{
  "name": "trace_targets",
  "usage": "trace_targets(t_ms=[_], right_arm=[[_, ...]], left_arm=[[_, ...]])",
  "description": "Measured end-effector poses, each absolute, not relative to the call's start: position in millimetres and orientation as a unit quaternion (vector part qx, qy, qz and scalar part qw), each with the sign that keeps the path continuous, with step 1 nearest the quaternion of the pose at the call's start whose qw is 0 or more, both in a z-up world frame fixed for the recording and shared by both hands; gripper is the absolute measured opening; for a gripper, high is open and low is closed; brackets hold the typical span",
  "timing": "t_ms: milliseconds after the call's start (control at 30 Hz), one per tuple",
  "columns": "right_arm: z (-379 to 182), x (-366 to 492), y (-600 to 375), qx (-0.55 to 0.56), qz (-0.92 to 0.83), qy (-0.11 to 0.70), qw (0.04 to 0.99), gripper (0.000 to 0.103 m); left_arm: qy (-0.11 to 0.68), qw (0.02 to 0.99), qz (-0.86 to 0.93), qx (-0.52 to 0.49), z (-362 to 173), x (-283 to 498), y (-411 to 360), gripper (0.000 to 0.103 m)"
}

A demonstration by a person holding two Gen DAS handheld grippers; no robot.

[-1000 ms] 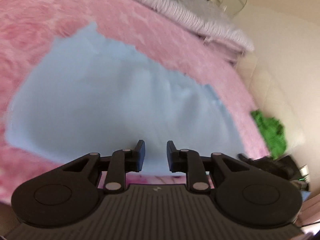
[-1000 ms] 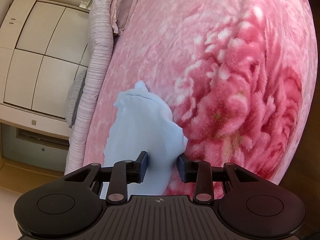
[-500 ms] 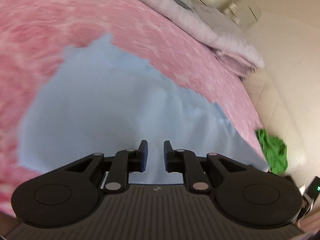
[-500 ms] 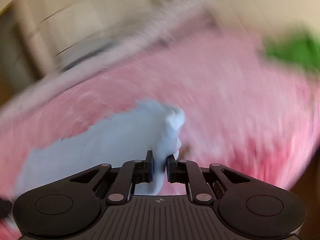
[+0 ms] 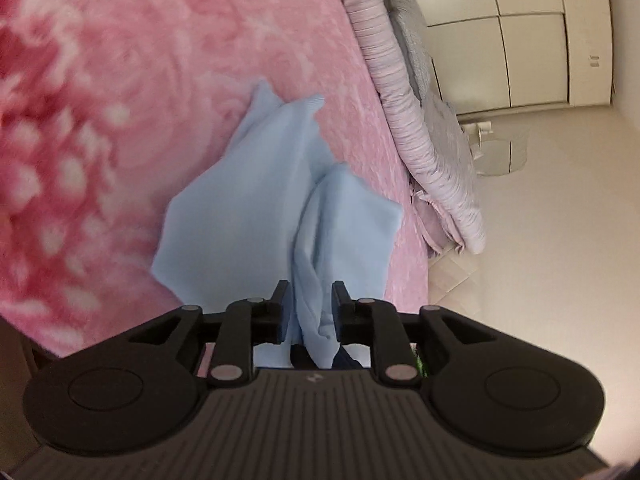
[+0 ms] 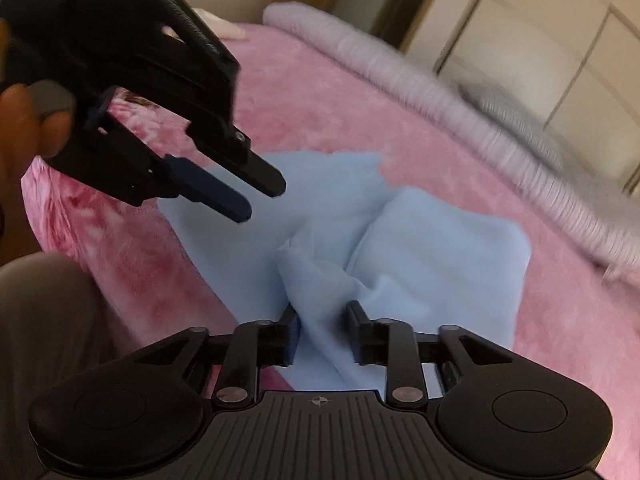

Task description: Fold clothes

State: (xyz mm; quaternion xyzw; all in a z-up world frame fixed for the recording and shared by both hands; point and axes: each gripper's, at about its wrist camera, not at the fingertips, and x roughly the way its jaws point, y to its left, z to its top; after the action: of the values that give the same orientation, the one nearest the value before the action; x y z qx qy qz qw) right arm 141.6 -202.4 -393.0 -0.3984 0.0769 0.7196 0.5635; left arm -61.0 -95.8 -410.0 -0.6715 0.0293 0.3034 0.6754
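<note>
Left gripper [image 5: 307, 300] and right gripper [image 6: 323, 320] — jaws just opened, parted, unclenched; bunched light-blue garment [image 6: 400, 256] fold between each pair, lying on pink blanket [image 5: 120, 80].

Your light-blue garment [image 5: 240, 216] lies on the pink bed [image 5: 100, 100] — soft, fleecy, partly folded, two lobes meeting at a bunched ridge in the middle. Near edge gathered and lifted — far corners flat, ribbed hem visible.

Soft, even indoor light, no hard shadows; fisheye bending at the rims, and motion blur, perhaps strongest right.
</note>
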Motion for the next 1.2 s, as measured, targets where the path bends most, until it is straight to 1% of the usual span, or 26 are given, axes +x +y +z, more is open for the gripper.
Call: trace_targets(t_ms=[33,67,133,167,233,333,367,400,433,500,567,667,733,867,900,933,967,1033,1100,1200], right_arm=[[-390,145,-205,-0.392,0.726,0.077,0.559,0.035],[-385,155,-206,-0.371,0.734,0.101,0.56,0.037],[-374,176,-209,-0.328,0.747,0.148,0.559,0.038],[-367,192,-213,-0.294,0.75,0.174,0.566,0.038],[-355,223,-223,-0.22,0.736,0.228,0.598,0.038],[-360,283,-233,-0.103,0.659,0.348,0.658,0.038],[-366,302,-235,-0.064,0.624,0.397,0.67,0.038],[-376,321,-236,-0.019,0.591,0.448,0.671,0.038],[-387,339,-236,0.025,0.556,0.496,0.667,0.038],[-403,358,-238,0.106,0.514,0.559,0.642,0.038],[-417,371,-240,0.163,0.489,0.597,0.614,0.037],[-421,382,-231,0.185,0.483,0.604,0.606,0.036],[-421,392,-229,0.18,0.483,0.601,0.611,0.035],[-422,396,-219,0.169,0.483,0.602,0.613,0.034],[-425,396,-217,0.167,0.485,0.603,0.611,0.033],[-428,396,-216,0.165,0.486,0.604,0.61,0.033],[-428,396,-213,0.163,0.487,0.605,0.608,0.033],[-425,394,-214,0.15,0.498,0.6,0.608,0.031],[-418,388,-211,0.131,0.517,0.589,0.607,0.026],[-407,372,-198,0.098,0.554,0.572,0.596,0.024]], left_arm=[[0.025,0.67,0.3,-0.678,-413,-60,-94,0.022],[0.02,0.665,0.295,-0.686,-415,-59,-92,0.025],[0.011,0.659,0.285,-0.696,-420,-55,-87,0.028],[0.012,0.657,0.283,-0.699,-423,-52,-85,0.031],[0.024,0.656,0.287,-0.697,-426,-44,-80,0.034],[0.045,0.656,0.292,-0.695,-431,-31,-71,0.034],[0.05,0.657,0.292,-0.693,-431,-26,-69,0.036],[0.055,0.662,0.293,-0.687,-429,-21,-64,0.039],[0.059,0.668,0.291,-0.683,-427,-17,-61,0.04],[0.069,0.683,0.284,-0.67,-421,-8,-56,0.04],[0.08,0.701,0.275,-0.653,-415,0,-51,0.039],[0.111,0.723,0.276,-0.624,-410,16,-45,0.039],[0.147,0.723,0.294,-0.607,-414,29,-39,0.035],[0.145,0.726,0.289,-0.607,-417,43,-35,0.034],[0.146,0.731,0.285,-0.603,-417,46,-35,0.032],[0.148,0.735,0.282,-0.598,-417,49,-35,0.027],[0.149,0.74,0.279,-0.594,-417,52,-35,0.011],[0.149,0.759,0.282,-0.568,-409,55,-35,0.007],[0.136,0.783,0.287,-0.535,-397,51,-37,0.006],[0.117,0.814,0.308,-0.479,-369,24,-49,0.006]])
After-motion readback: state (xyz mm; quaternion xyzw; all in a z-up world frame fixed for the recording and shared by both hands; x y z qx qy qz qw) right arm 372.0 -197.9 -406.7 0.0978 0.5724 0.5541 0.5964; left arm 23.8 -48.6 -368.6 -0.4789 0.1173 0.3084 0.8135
